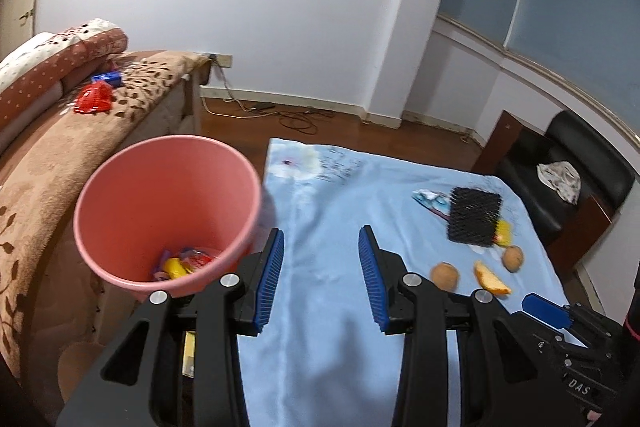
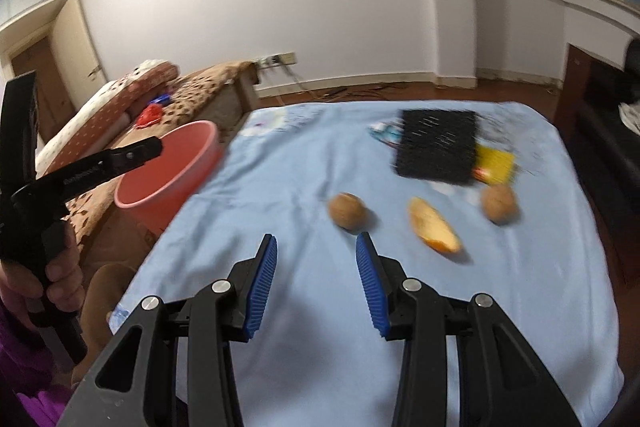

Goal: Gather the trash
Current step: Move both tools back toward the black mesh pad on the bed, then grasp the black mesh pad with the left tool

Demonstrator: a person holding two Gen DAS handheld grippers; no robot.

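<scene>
My left gripper [image 1: 320, 239] stands open and empty over the blue cloth, just right of a pink bin [image 1: 168, 211] that holds several wrappers [image 1: 184, 263]. My right gripper [image 2: 316, 243] is open and empty too, low over the cloth. Ahead of it lie a brown round fruit [image 2: 347, 211], an orange peel [image 2: 434, 230] and a second brown fruit [image 2: 498, 203]. Behind those sit a yellow wrapper [image 2: 494, 163] and a blue-white wrapper [image 2: 384, 135], both partly under a black hairbrush [image 2: 436, 151]. The bin [image 2: 176, 167] is at the far left.
The light blue cloth [image 1: 320, 347] covers a table. A brown patterned sofa [image 1: 48, 187] left of the bin carries a red wrapper [image 1: 94, 99] and a blue packet [image 1: 107, 78]. A black chair [image 1: 560, 179] stands at the right. Cables [image 1: 296, 117] lie on the floor.
</scene>
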